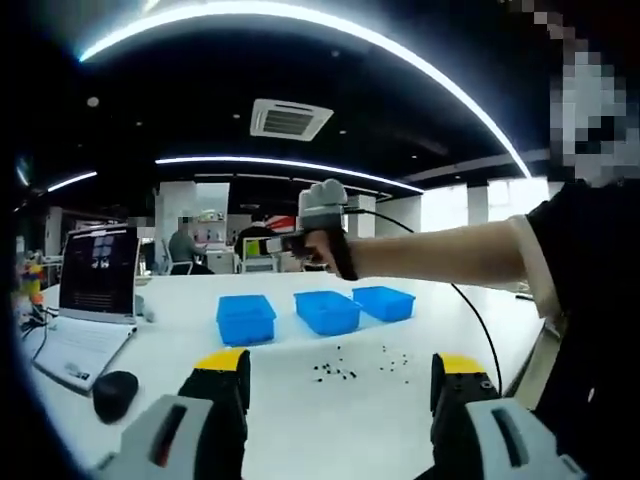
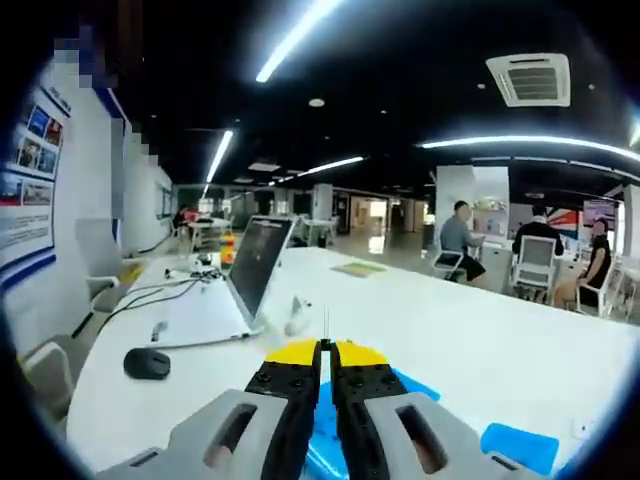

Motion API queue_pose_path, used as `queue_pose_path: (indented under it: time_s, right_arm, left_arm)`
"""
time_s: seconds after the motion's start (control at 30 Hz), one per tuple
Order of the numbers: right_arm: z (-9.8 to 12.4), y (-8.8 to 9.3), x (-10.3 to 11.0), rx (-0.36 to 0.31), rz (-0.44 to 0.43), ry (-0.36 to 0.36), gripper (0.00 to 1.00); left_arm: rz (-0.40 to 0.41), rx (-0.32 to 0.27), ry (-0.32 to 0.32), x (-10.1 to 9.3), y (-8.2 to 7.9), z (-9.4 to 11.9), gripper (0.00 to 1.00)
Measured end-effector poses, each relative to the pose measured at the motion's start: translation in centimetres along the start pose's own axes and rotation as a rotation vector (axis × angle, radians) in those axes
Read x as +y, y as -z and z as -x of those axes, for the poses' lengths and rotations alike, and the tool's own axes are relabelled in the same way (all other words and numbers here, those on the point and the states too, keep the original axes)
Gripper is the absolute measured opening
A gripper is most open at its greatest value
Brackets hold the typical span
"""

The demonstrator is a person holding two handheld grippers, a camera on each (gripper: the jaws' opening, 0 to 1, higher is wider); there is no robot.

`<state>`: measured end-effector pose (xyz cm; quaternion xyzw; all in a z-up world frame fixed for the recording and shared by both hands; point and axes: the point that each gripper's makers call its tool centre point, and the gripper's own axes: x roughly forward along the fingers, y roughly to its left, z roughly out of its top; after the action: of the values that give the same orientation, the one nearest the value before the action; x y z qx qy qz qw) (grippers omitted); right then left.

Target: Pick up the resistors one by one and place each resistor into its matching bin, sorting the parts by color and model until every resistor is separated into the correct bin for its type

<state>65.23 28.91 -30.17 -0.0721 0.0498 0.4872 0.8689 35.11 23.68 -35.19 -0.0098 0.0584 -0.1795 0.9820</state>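
Small dark resistors (image 1: 345, 368) lie scattered on the white table (image 1: 300, 420), in front of three blue bins (image 1: 246, 318) (image 1: 328, 311) (image 1: 384, 302). My left gripper (image 1: 340, 372) hangs low over the table, open with nothing between its yellow-tipped jaws. A person's hand holds my right gripper (image 1: 285, 243) raised above the bins. In the right gripper view, that gripper (image 2: 326, 350) is shut on a resistor, whose thin lead (image 2: 326, 322) sticks up from the tips. Blue bins (image 2: 415, 387) (image 2: 520, 445) lie just below it.
An open laptop (image 1: 95, 290) and a black mouse (image 1: 115, 393) sit at the table's left. The same laptop (image 2: 258, 265) and mouse (image 2: 147, 362) lie left of my right gripper. A cable (image 1: 480, 320) trails over the table. People sit on chairs (image 2: 455, 240) beyond the far edge.
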Motion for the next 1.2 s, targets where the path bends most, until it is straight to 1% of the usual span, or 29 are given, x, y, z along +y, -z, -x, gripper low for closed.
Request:
queue_pose_path:
  time_s: [0.07,0.13,0.2,0.27,0.33,0.47,0.57,0.67,0.73,0.87,0.9,0.93,0.97,1.07,1.13,1.2]
  right_arm:
    - [-0.1,0.3,-0.3,0.011,0.021,0.010,0.07]
    - [-0.2,0.7,-0.7,0.030,0.032,0.025,0.11]
    - [0.0,0.5,-0.8,0.017,0.020,0.023,0.19]
    - [0.3,0.6,-0.6,0.016,0.018,0.018,0.20]
    - [1.0,0.7,-0.6,0.020,0.023,0.014,0.21]
    - [3.2,0.7,0.3,0.011,-0.022,-0.039,0.28]
    - [6.3,1.1,0.9,0.017,0.005,-0.069,0.29]
    - [9.3,1.7,1.3,0.019,0.009,-0.085,0.33]
    - [12.0,2.2,1.4,0.015,0.015,-0.089,0.34]
    - [17.9,3.1,1.5,-0.015,-0.004,-0.068,0.36]
    - [20.0,3.5,1.5,-0.034,-0.011,-0.049,0.36]
    - [21.5,3.9,1.4,-0.038,-0.011,-0.040,0.37]
    - [23.0,4.2,1.2,-0.048,-0.031,-0.017,0.37]
    - [27.1,5.3,1.0,-0.074,-0.134,0.013,0.39]
    - [30.3,6.1,0.3,-0.099,-0.141,0.077,0.39]
    - [33.3,7.4,-0.1,-0.092,-0.118,0.145,0.40]
  left_arm:
    - [0.003,-0.002,0.002,-0.1,-0.1,-0.1,0.74]
    - [0.002,0.001,0.002,-0.2,0.1,-0.2,0.74]
    - [0.002,0.005,0.005,-0.3,0.1,-0.2,0.74]
    - [0.000,0.005,0.008,-0.5,0.1,-0.2,0.74]
    - [0.002,0.003,0.008,-0.5,0.1,-0.2,0.74]
    - [0.003,0.002,0.011,-0.5,0.0,-0.3,0.74]
    - [0.001,0.001,0.021,-0.7,0.1,-0.6,0.74]
    - [0.000,0.001,0.033,-0.7,0.1,-1.1,0.74]
    - [-0.001,0.000,0.040,-0.6,0.1,-1.4,0.74]
    - [-0.005,-0.002,0.057,-0.5,0.0,-2.4,0.74]
    - [-0.008,-0.001,0.063,-0.5,0.0,-2.6,0.74]
    - [-0.011,-0.001,0.067,-0.5,0.0,-2.8,0.74]
    - [-0.012,-0.001,0.072,-0.6,-0.1,-3.0,0.74]
    - [-0.018,0.002,0.095,-0.9,-0.1,-3.6,0.74]
    - [-0.020,0.005,0.102,-1.0,0.0,-4.0,0.74]
    - [-0.017,0.009,0.107,-1.0,0.2,-4.3,0.74]
